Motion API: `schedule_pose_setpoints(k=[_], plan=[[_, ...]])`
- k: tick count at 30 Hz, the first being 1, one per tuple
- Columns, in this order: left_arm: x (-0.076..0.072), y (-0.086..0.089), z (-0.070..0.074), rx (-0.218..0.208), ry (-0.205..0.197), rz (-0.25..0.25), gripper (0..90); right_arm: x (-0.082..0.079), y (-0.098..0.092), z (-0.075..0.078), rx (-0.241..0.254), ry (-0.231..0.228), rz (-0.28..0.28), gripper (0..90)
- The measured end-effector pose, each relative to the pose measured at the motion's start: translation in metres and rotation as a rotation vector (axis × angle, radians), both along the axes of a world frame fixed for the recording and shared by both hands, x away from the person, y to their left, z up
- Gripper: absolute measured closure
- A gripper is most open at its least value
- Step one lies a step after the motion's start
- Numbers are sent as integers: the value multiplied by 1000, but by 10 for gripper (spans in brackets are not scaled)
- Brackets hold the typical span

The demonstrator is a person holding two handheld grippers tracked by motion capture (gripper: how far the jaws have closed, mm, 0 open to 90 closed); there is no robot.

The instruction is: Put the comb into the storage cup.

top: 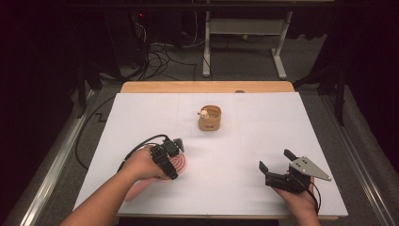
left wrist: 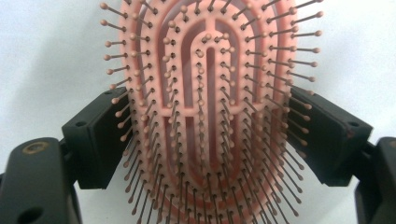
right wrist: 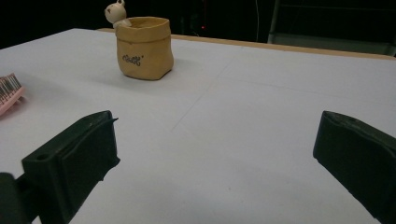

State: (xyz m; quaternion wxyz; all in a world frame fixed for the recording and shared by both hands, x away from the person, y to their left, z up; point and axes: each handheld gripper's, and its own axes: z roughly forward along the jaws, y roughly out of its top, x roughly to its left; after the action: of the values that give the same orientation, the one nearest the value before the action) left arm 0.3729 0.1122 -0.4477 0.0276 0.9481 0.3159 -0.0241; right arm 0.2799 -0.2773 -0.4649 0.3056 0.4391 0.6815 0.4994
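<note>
Brush: my left claw (left wrist: pixel 205 140) brackets the pink oval plastic hairbrush (left wrist: pixel 210 102), ball-tipped bristles up; jaws nearly touching its rim, grip uncertain.
Right claw (right wrist: pixel 215 154): wide open, holding nothing.
Pot: tan sack-shaped ceramic pot (right wrist: pixel 144 47), well apart on my matte white bench (right wrist: pixel 261 107).

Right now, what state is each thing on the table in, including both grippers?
Pink hairbrush: lying flat on the white table, bristles up, head between the left jaws.
Left gripper: over the brush head, jaws at either side among the outer bristles, whether they press cannot be told.
Right gripper: jaws wide open, nothing between them.
Tan sack-shaped pot: upright, small animal figure at its rim.
</note>
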Motion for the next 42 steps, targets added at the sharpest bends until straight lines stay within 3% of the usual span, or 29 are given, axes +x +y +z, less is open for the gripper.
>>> schedule_pose_setpoints(k=[42], plan=[[1,-2,0,13,10,8,197,3,2,-3,-5,14,3,4]])
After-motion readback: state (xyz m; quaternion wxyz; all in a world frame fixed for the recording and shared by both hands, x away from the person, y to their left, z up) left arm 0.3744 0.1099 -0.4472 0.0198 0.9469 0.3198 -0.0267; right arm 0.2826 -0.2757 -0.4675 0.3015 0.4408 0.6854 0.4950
